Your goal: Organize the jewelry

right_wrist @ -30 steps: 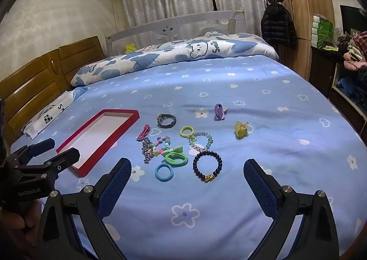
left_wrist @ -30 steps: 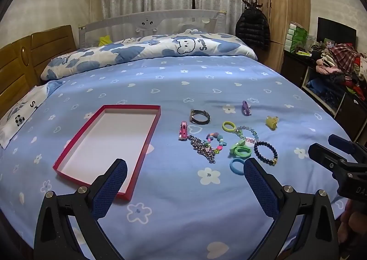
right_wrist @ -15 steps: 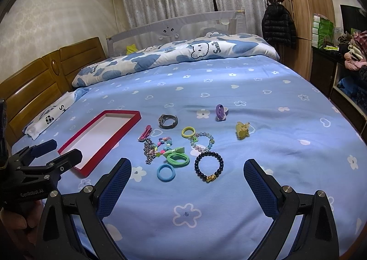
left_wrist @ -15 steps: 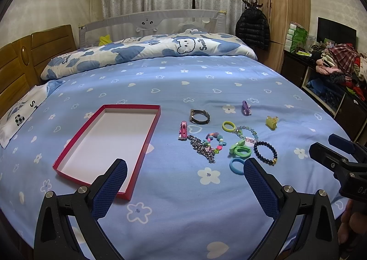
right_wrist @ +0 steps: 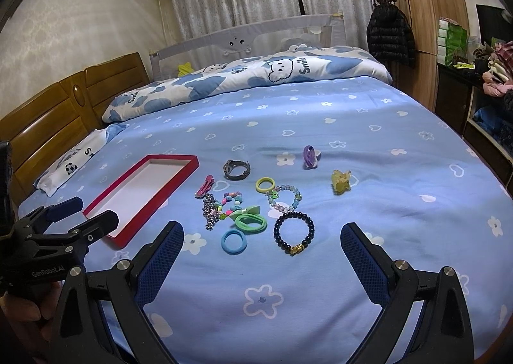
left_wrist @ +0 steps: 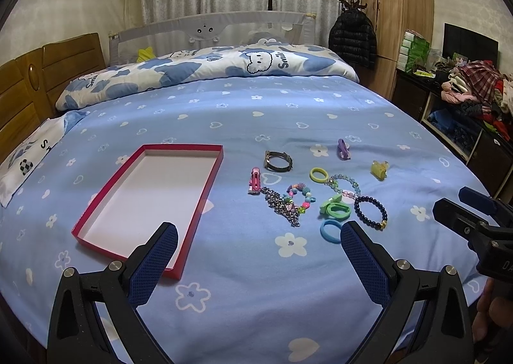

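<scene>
A red tray with a white floor lies empty on the blue bedspread, left of a cluster of jewelry. The cluster holds a dark bead bracelet, a blue hair ring, a green hair tie, a metal chain, a pink clip and a dark watch band. My left gripper is open, above the bed's near edge. My right gripper is open, near the bead bracelet.
A yellow ring, a clear bead bracelet, a purple clip and a yellow clip lie further back. A folded quilt lies along the far side. A wooden headboard stands left, a shelf with clothes right.
Both grippers have drifted slightly; the jewelry and tray have not moved. Both grippers stay open.
</scene>
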Tool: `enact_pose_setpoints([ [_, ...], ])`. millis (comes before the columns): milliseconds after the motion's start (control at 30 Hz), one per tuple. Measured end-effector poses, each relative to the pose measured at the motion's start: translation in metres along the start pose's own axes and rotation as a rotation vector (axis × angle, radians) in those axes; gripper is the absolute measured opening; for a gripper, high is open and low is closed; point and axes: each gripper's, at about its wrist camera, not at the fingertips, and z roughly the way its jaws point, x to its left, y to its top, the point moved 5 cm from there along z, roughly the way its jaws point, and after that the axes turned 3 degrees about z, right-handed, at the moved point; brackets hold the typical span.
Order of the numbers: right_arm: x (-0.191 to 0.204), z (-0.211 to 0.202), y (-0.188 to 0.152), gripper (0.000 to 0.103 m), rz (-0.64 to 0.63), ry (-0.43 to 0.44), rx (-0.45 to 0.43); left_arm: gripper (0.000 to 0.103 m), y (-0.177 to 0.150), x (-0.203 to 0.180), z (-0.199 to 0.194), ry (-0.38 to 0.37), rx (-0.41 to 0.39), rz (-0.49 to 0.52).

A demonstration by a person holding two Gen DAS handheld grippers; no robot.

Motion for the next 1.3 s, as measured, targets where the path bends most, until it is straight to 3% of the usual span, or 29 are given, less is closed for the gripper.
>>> enact_pose_setpoints([
  [567,0.0,0.002,-0.001,0.099,0.005,0.002,0.003,0.102,-0.002,-0.005,0.006,-0.008,0.013,0.001],
  [1033,-0.008,0.014,-0.007,0.099,0.042,-0.001,0.038,0.099,0.0,-0.006,0.027,-0.051,0.075,0.001],
  [1300,-0.025,0.03,-0.011,0.091,0.083,0.002,0.084,0.096,0.002,-0.008,0.043,-0.082,0.121,0.005],
])
